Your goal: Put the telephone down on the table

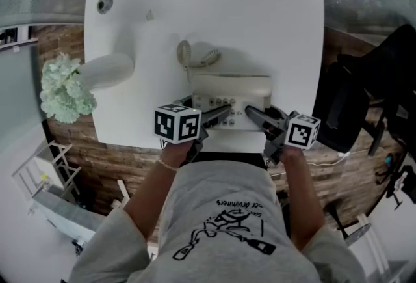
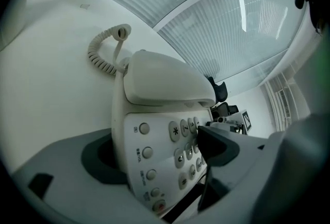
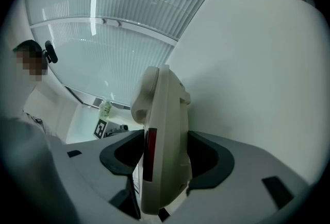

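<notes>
1. Flowers [image 1: 64, 90]: a pale green bunch in a white vase [image 1: 107, 70], at the nine o'clock edge of the counter [image 1: 273, 21].
2. Left gripper [image 2: 157, 153]: jaws wide, set around the left end of the telephone [image 1: 231, 90]. One jaw is over the keypad and one behind the base. The pads do not appear to press.
3. Telephone: a cream desk set with the handset on its cradle. It sits at six o'clock on the counter, right at the near edge, and appears to rest on the surface.
4. Cord [image 1: 195, 57]: coiled, lying on the counter at eleven o'clock from the telephone.
5. Right gripper [image 3: 165, 158]: jaws narrow, clamped on the telephone's right edge with a pad against each face.
6. Chair [image 1: 354, 106]: dark, off the counter at three o'clock.
7. Progress, as a judgement: nearly complete. The telephone is down and the left grip looks released. What remains is to open the right jaws and draw both grippers clear.
</notes>
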Tool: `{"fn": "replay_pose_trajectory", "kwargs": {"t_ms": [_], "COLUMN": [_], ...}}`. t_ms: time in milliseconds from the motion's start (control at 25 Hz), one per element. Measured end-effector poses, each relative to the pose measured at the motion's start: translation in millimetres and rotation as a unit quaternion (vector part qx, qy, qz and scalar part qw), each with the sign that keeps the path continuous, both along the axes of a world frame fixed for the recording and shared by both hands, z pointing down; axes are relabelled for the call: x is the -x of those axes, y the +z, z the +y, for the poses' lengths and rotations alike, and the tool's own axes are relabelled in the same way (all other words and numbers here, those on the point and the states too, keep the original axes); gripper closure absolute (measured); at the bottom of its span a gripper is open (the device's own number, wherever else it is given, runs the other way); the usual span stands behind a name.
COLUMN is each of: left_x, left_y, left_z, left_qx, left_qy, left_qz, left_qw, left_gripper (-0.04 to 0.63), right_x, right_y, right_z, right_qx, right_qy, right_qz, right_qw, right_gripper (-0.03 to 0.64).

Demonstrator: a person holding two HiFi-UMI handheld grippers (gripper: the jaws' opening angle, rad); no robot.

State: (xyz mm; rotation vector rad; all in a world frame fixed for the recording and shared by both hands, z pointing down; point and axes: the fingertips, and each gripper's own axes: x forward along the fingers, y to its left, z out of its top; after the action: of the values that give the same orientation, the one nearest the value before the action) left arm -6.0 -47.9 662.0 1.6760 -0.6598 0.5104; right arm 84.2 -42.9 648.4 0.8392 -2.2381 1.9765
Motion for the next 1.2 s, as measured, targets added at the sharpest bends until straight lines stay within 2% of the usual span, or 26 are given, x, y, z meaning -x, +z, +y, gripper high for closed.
{"fn": "replay_pose_trajectory", "kwargs": {"t_ms": [840, 1200], "left_x": [13.4, 16.4], "left_y": [4.4, 6.6], "left_z": [2.6, 3.2], "left_qx": [0.001, 0.008], "left_qy": [-0.022, -0.020], "left_qz": [-0.086, -0.102], "left_qw": [0.9961, 0.9945], "left_gripper": [0.143, 0.140], "right_x": [3.2, 5.2], "right_y": [6.2, 9.9], "right_z": [1.8, 3.4], "right_qx": [0.007, 0.020], "right_qy": [0.004, 0.005], "right_qz": [0.020, 0.030], "right_qw": [1.000, 0.999], "right_gripper": [0.340, 0.336]}}
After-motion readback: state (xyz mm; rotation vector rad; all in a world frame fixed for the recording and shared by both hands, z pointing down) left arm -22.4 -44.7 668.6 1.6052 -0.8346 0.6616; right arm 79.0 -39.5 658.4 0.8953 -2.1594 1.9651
